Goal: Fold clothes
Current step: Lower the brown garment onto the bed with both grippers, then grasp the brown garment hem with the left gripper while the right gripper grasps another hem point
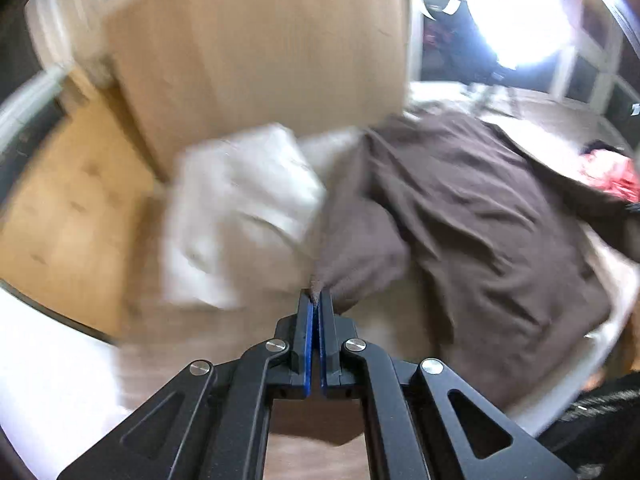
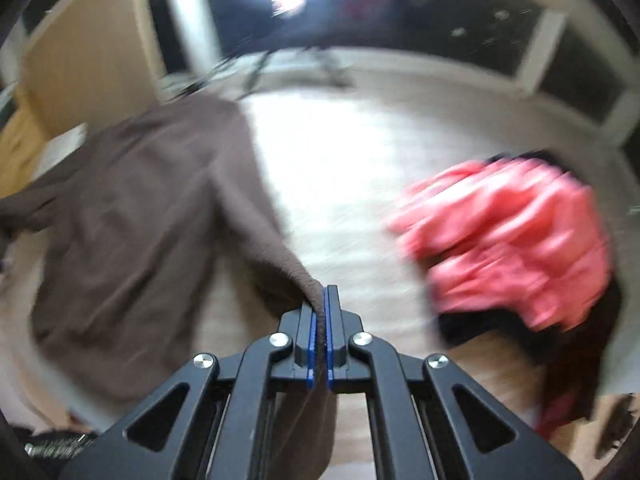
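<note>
A pale wood-grain table (image 2: 340, 168) filled the middle of both blurred views, with a bright glare at the top of each frame and white-framed dark windows (image 2: 560, 60) curving along the upper right of the right wrist view. A tall tan wooden panel (image 1: 256, 48) stood in the upper centre of the left wrist view.

The brown garment (image 1: 472, 220) lay spread over the table, covering the centre and right of the left wrist view and the left half of the right wrist view (image 2: 132, 216). The left gripper (image 1: 315, 300), at bottom centre of its frame, had its blue-lined jaws pinched together on a bunched corner of the brown cloth. The right gripper (image 2: 323, 300) was likewise clamped on an edge of the same garment, a strip of cloth running down between its pads and hanging below.

A folded white cloth (image 1: 240, 216) sat left of centre in the left wrist view, just beside the brown garment. A crumpled pink garment (image 2: 512, 240) lay on a dark one (image 2: 520, 344) at the right of the right wrist view, apart from the brown cloth; it showed at the far right edge of the left wrist view (image 1: 612, 176) too.
</note>
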`<state>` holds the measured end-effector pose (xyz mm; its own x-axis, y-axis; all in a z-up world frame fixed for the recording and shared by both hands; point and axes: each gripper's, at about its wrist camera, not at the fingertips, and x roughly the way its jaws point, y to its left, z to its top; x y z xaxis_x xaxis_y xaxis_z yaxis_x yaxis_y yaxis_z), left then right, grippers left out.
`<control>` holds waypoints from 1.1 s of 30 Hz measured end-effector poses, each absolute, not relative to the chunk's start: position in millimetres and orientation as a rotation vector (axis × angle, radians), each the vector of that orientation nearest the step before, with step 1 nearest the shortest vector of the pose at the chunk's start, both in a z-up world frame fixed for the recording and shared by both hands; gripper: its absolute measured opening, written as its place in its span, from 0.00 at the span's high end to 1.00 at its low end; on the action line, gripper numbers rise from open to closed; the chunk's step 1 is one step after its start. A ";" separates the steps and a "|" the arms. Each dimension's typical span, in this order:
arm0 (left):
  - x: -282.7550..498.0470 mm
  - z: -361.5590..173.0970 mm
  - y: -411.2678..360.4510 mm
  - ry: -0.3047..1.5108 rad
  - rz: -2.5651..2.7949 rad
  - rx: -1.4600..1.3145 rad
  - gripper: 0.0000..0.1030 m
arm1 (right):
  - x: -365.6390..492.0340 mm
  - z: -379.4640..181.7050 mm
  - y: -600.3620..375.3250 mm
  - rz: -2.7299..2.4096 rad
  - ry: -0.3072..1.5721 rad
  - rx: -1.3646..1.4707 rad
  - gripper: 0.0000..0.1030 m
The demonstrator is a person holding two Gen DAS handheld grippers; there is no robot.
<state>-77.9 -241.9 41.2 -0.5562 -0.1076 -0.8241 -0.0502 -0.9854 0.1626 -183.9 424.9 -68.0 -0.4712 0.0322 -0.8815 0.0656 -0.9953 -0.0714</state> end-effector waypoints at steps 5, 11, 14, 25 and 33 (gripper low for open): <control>-121.3 15.8 -317.0 -0.330 -2.484 1.496 0.90 | -223.6 -87.4 477.1 -2.771 0.234 1.792 0.94; -81.1 -9.2 -342.7 -0.276 -2.408 1.524 0.90 | -152.1 -66.8 435.0 -2.635 0.100 1.554 0.62; -36.4 -10.3 -298.6 -0.267 -2.568 1.622 0.84 | -102.6 -74.8 385.4 -2.437 0.042 1.438 0.48; 23.9 -106.5 -158.9 -0.154 -2.767 2.166 0.69 | -33.7 -163.6 325.8 -2.184 -0.034 1.497 0.48; 13.5 -115.8 -156.4 -0.076 -2.772 2.213 0.87 | -36.8 -184.9 315.5 -2.129 0.012 1.468 0.49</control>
<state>13.5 -156.4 -115.8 -0.1722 0.2829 -0.9436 -0.3339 -0.9179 -0.2143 -36.8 315.5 -184.9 -0.2534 -0.4296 -0.8667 0.4396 -0.8493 0.2925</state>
